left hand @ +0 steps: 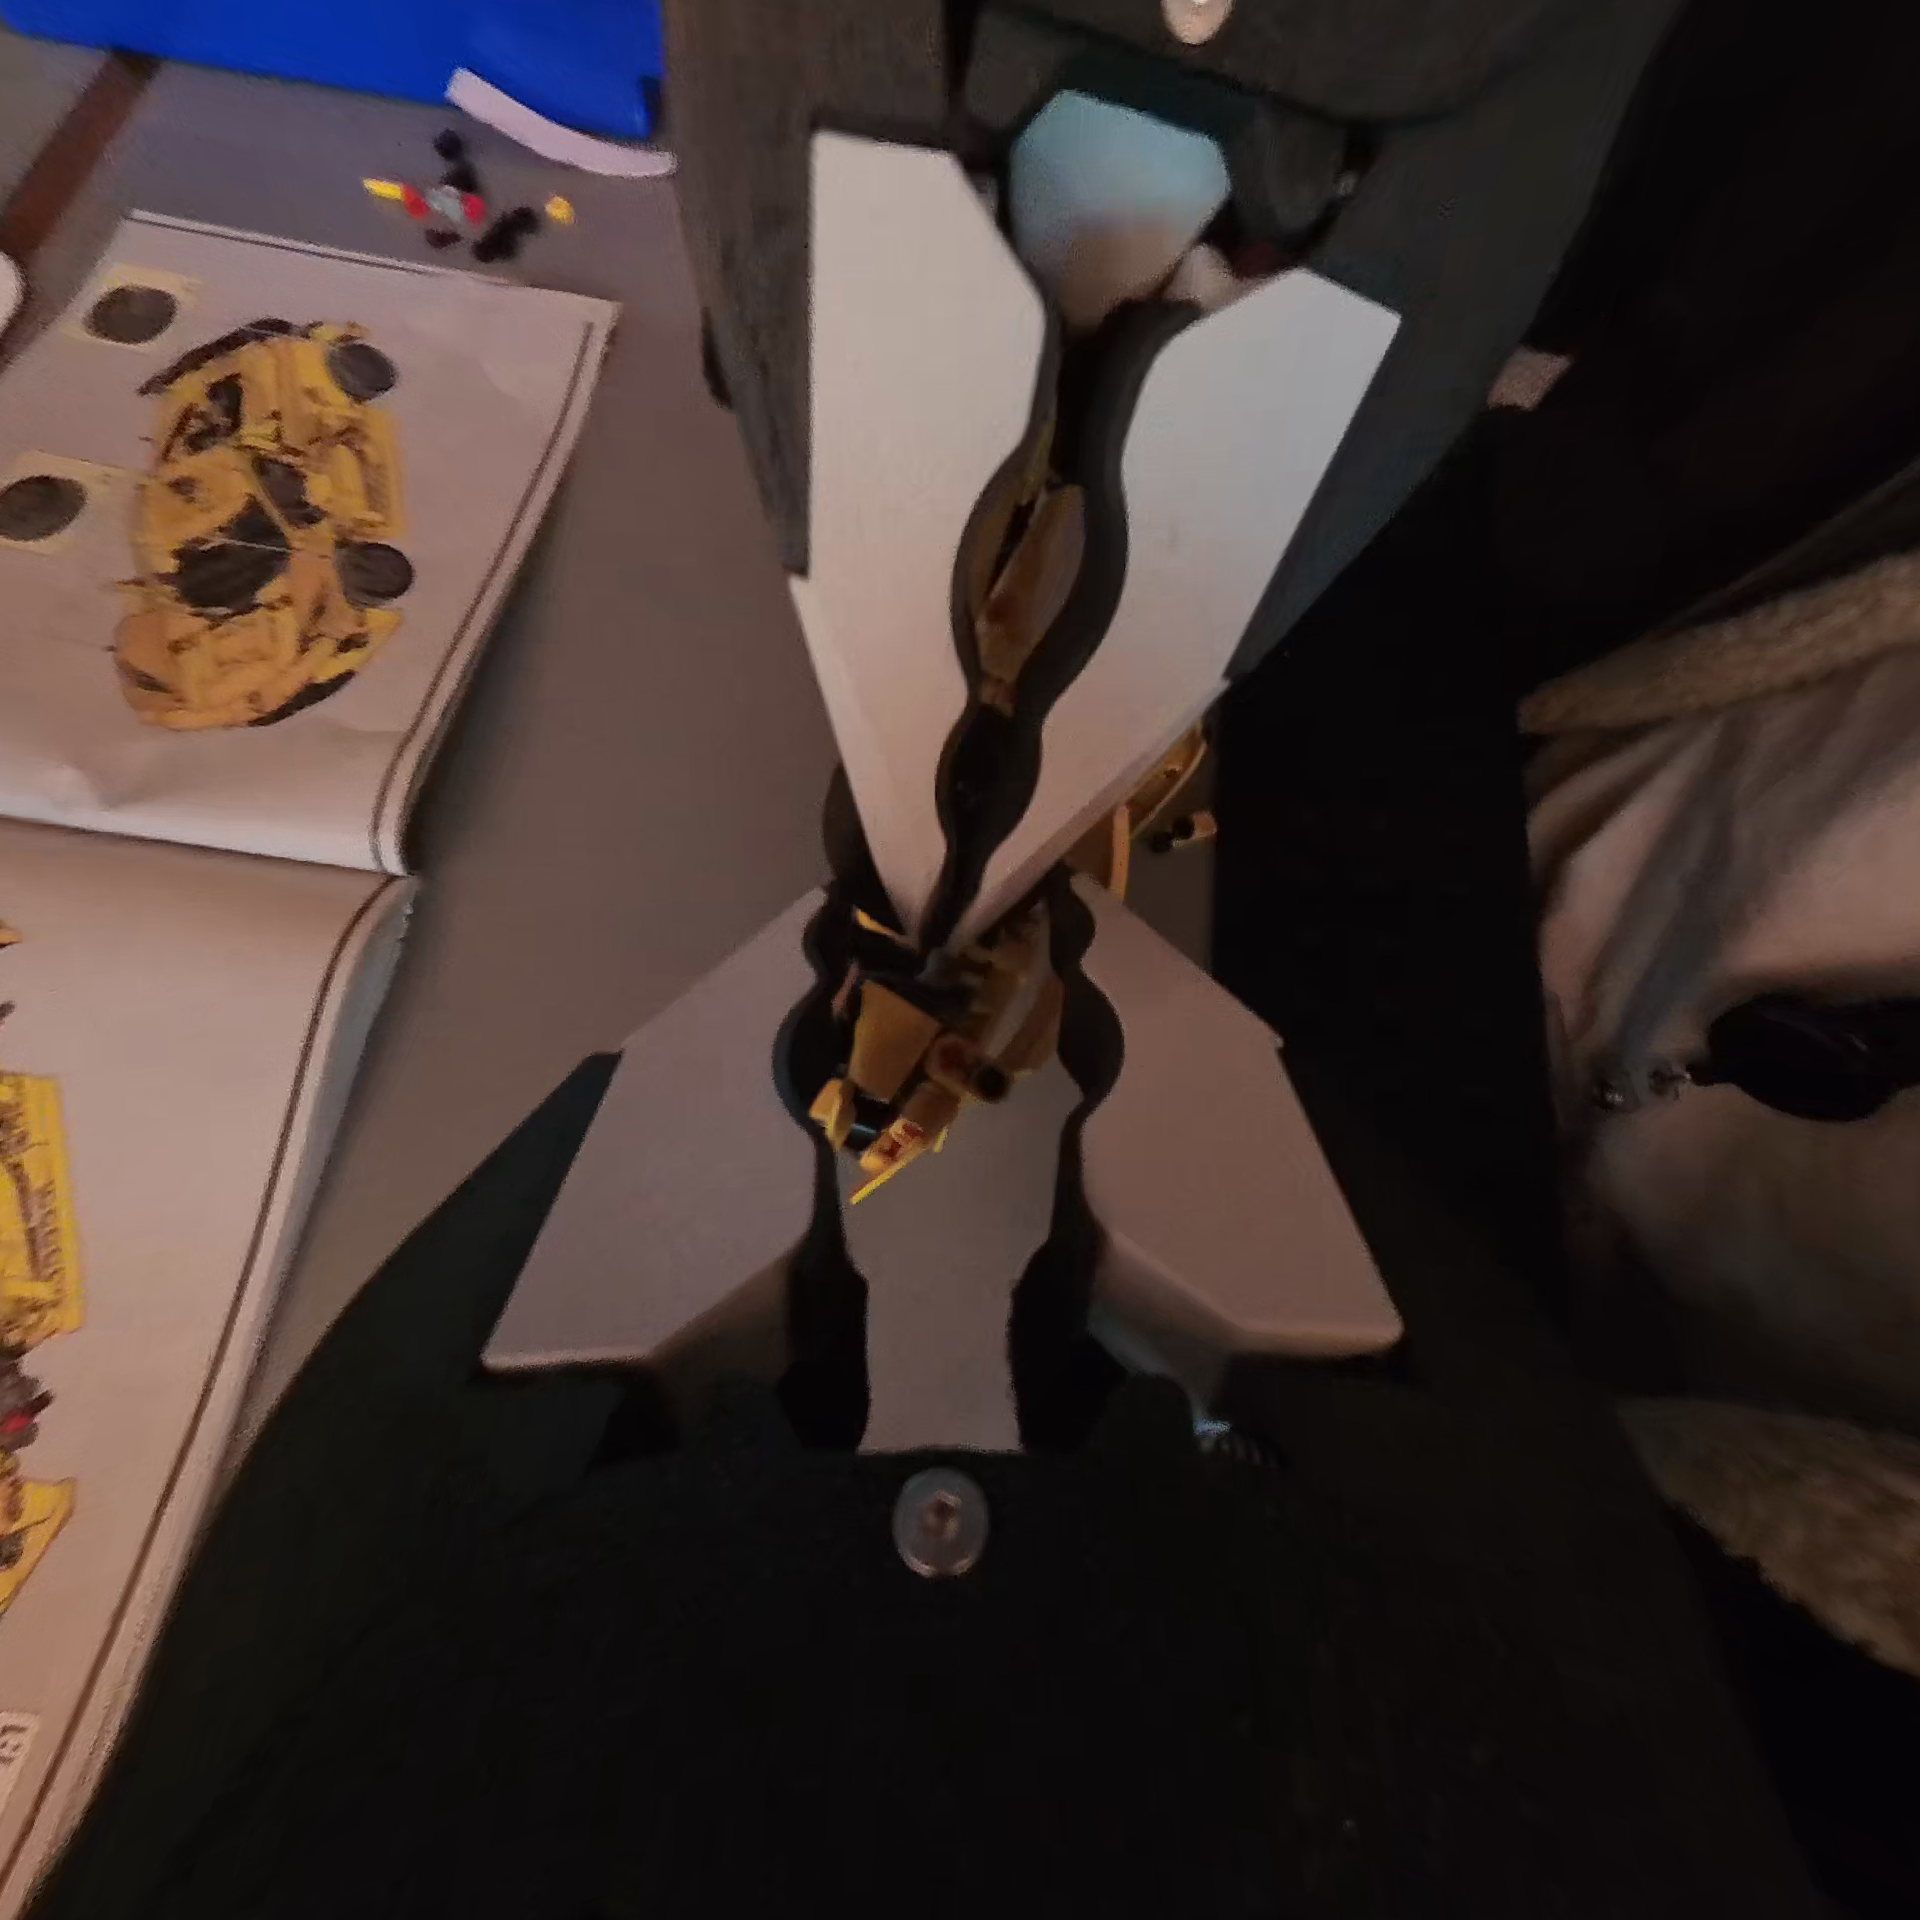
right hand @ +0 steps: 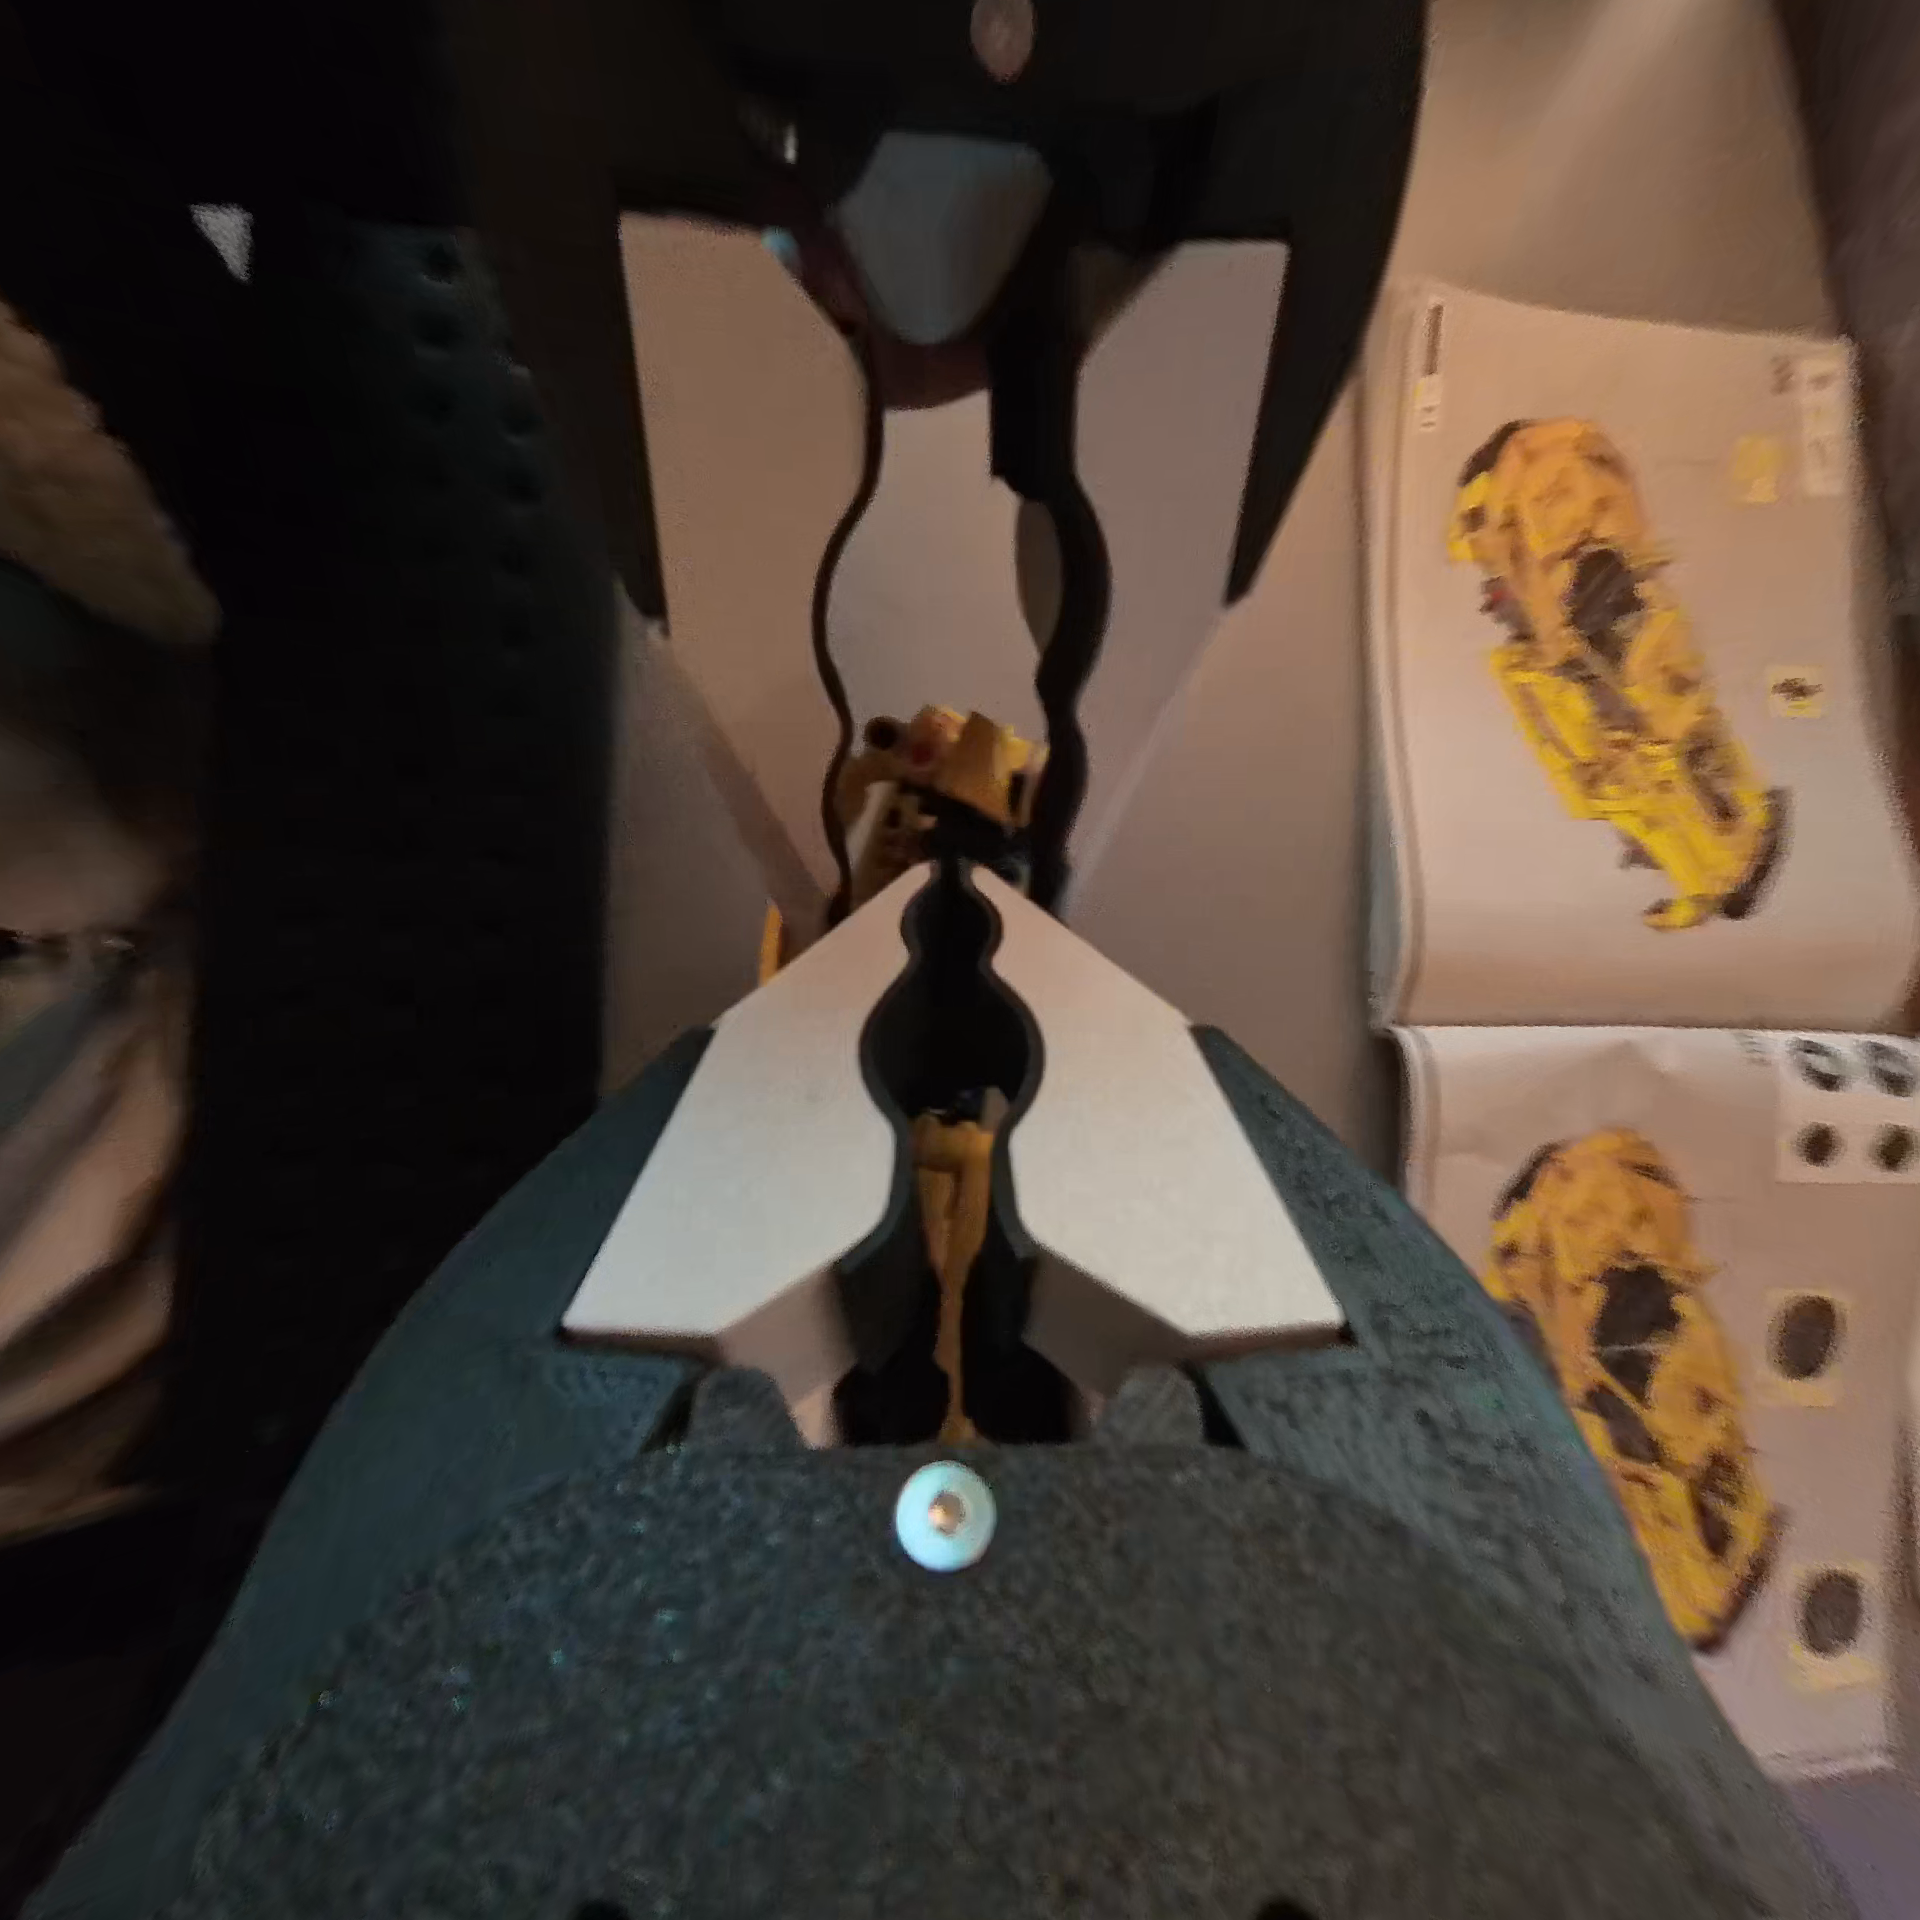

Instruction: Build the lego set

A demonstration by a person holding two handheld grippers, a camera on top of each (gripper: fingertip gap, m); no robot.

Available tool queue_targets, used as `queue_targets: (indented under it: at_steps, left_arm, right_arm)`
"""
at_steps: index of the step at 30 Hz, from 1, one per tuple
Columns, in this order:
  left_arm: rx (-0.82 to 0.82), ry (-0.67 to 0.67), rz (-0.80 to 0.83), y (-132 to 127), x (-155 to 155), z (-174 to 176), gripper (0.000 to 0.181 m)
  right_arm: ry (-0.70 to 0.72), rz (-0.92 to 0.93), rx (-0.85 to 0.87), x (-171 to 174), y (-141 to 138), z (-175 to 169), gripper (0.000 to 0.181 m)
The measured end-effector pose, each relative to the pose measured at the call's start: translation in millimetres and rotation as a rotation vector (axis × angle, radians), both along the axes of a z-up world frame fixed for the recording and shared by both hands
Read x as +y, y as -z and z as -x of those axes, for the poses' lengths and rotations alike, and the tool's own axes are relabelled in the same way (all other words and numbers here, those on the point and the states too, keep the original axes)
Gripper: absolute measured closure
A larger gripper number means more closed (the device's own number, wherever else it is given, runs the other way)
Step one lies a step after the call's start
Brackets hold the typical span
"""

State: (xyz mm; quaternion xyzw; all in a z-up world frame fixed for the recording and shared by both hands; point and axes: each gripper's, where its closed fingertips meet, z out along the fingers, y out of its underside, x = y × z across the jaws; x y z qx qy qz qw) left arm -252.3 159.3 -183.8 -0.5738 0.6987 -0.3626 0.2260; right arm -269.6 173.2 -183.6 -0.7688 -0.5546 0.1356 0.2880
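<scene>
A yellow lego car model (left hand: 904,1070) is held in the air between both grippers. My left gripper (left hand: 945,935) comes up from the bottom of its view, and its dark wavy pads (left hand: 805,1039) press on both sides of the model. My right gripper (left hand: 935,930) comes in from the top with its tips closed on the model's dark upper part. More yellow shows through the gap between its pads (left hand: 1023,582). In the right wrist view my right gripper (right hand: 951,883) meets the model (right hand: 935,779) tip to tip with the left gripper (right hand: 951,847). Most of the model is hidden.
An open instruction booklet (left hand: 260,520) with pictures of the yellow car lies on the grey table (left hand: 623,623); it also shows in the right wrist view (right hand: 1610,675). Small loose pieces (left hand: 468,203) lie beyond it, near a blue object (left hand: 343,42). A person's pale clothing (left hand: 1714,935) is at the right. My two grippers' fingertips are within a few centimetres of each other.
</scene>
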Motion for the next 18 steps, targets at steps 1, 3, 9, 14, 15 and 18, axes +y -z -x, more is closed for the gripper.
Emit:
queue_targets:
  at_steps: [1,3,9,14,15,18]
  left_arm:
    - [-0.008,-0.003,-0.001,-2,1,0,0.145]
    - [-0.005,0.016,-0.018,-2,-1,3,0.147]
    - [-0.019,0.006,-0.018,-2,3,6,0.147]
    - [-0.008,0.005,-0.034,-1,3,6,0.147]
    - [-0.007,0.003,-0.04,-1,3,6,0.147]
    - [-0.002,-0.001,-0.051,-2,2,7,0.147]
  right_arm:
    - [0.012,-0.012,0.003,3,-3,-4,0.181]
    - [0.025,0.049,0.102,-1,-14,-6,0.181]
    - [0.112,0.049,0.312,4,-45,-39,0.166]
    - [0.048,0.035,0.285,-5,-27,-17,0.137]
    - [0.039,0.054,0.261,-7,-20,-14,0.133]
    - [0.02,0.086,0.152,-9,-2,-18,0.138]
